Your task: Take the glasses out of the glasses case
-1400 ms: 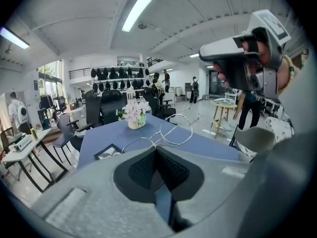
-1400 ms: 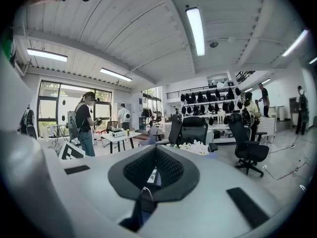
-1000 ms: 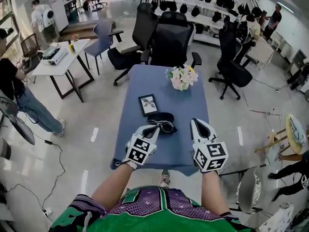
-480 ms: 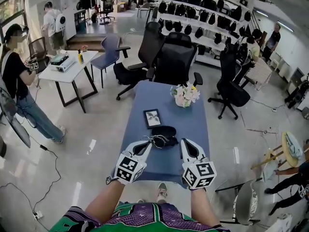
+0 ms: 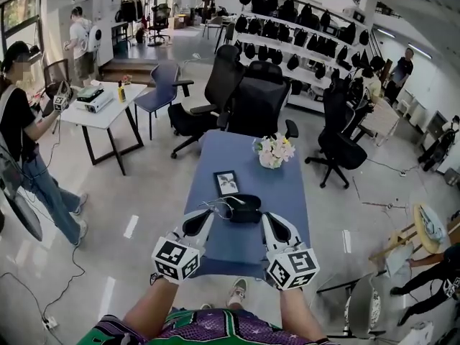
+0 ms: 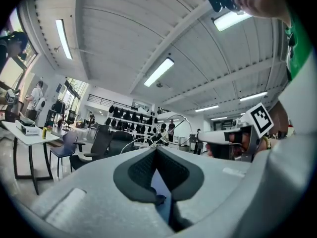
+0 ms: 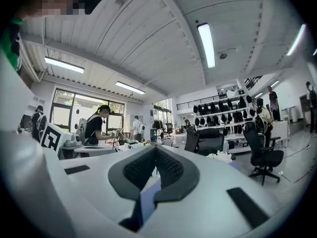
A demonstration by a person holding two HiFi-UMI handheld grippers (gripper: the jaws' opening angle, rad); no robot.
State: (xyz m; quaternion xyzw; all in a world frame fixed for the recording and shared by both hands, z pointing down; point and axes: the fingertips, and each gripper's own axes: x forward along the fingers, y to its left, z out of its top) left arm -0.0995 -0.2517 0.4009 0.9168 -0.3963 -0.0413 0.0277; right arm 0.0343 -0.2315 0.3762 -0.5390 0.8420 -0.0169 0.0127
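Note:
A black glasses case (image 5: 245,210) lies on the blue table (image 5: 241,244), near its front half. Thin wire-rimmed glasses (image 5: 220,206) hang just left of the case, pinched at the tip of my left gripper (image 5: 208,214), which is shut on them. In the left gripper view the wire rims (image 6: 157,136) arc up from the closed tips of the left gripper (image 6: 156,148). My right gripper (image 5: 265,218) hovers by the case's right end; its jaws (image 7: 156,148) meet with nothing between them. Both grippers point level, above the table.
A small picture frame (image 5: 227,182) and a flower bouquet (image 5: 273,150) sit farther back on the table. Black office chairs (image 5: 259,95) stand behind it, a white table (image 5: 97,105) and a person (image 5: 18,117) to the left, another chair (image 5: 338,131) to the right.
Both grippers have drawn back towards me and risen. The left one has carried the glasses away from the case. The case stays where it was.

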